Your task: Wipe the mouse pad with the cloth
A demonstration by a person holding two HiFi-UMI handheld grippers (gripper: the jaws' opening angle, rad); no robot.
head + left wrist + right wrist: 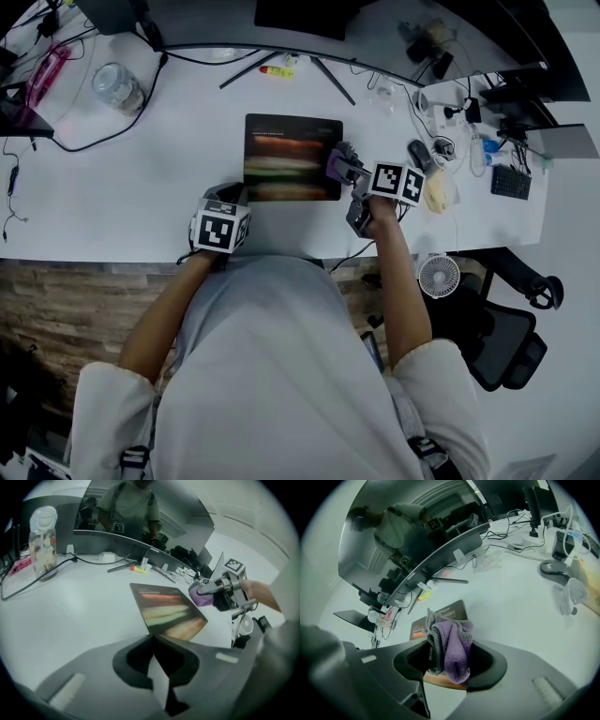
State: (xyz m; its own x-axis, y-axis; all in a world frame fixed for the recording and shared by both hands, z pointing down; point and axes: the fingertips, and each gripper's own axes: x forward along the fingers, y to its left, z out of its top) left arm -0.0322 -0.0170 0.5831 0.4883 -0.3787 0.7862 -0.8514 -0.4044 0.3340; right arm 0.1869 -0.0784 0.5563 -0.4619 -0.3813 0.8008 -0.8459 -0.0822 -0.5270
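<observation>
Two sets of jaws. At the right gripper [343, 169]: clamped on a bunched purple-grey cloth [452, 646], held over the right edge of the mouse pad [286, 159]. Leftward, bare pad surface; rightward, a mouse [419, 153] close by. At the left gripper [153, 641]: pressed together, empty, just short of the pad's near left corner, open white table [112, 187] leftward.

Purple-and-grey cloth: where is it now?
The bunched purple-and-grey cloth is clamped in the right hand-held gripper. In the head view it sits over the right edge of the dark rectangular mouse pad on the white desk.
</observation>
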